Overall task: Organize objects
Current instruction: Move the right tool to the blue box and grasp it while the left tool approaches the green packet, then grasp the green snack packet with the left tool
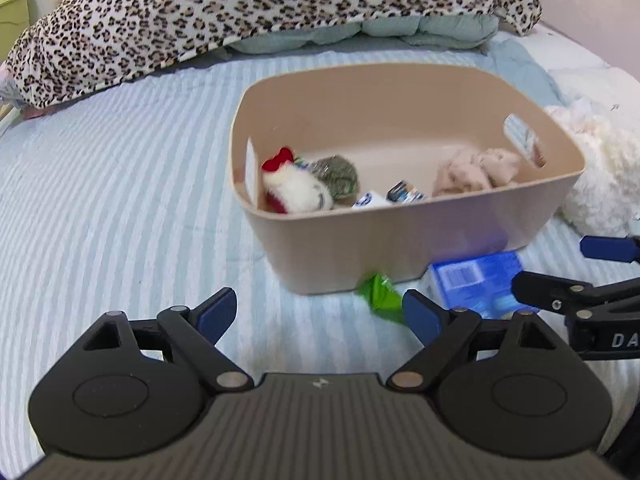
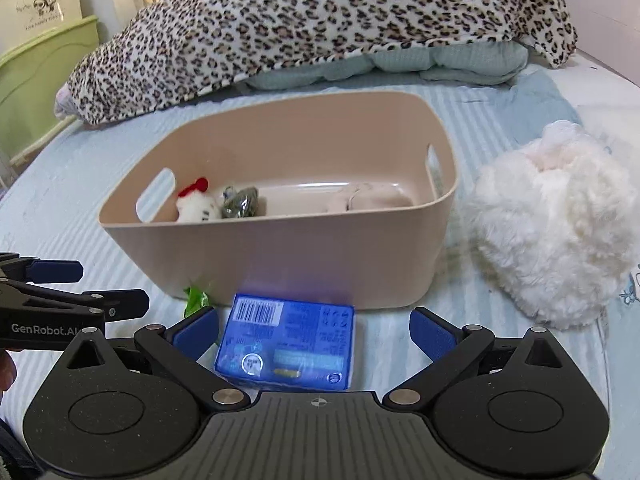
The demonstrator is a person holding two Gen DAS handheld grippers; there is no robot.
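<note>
A beige plastic bin (image 1: 400,248) (image 2: 280,248) stands on the striped bed. In it lie a white and red plush (image 1: 296,188) (image 2: 198,204), a grey-green bundle (image 1: 336,176) (image 2: 240,202), small packets (image 1: 404,194) and a pink cloth (image 1: 476,172) (image 2: 368,200). A blue box (image 2: 286,348) (image 1: 476,280) lies on the bed in front of the bin, between the open fingers of my right gripper (image 2: 316,336), untouched. A green wrapper (image 1: 380,294) (image 2: 196,300) lies beside it. My left gripper (image 1: 320,316) is open and empty, left of the box.
A leopard-print blanket (image 1: 240,12) (image 2: 320,20) covers pillows at the back. A fluffy white plush (image 2: 552,232) (image 1: 600,176) lies right of the bin. A green headboard (image 2: 44,72) stands at the left. Striped bedding (image 1: 100,200) stretches left of the bin.
</note>
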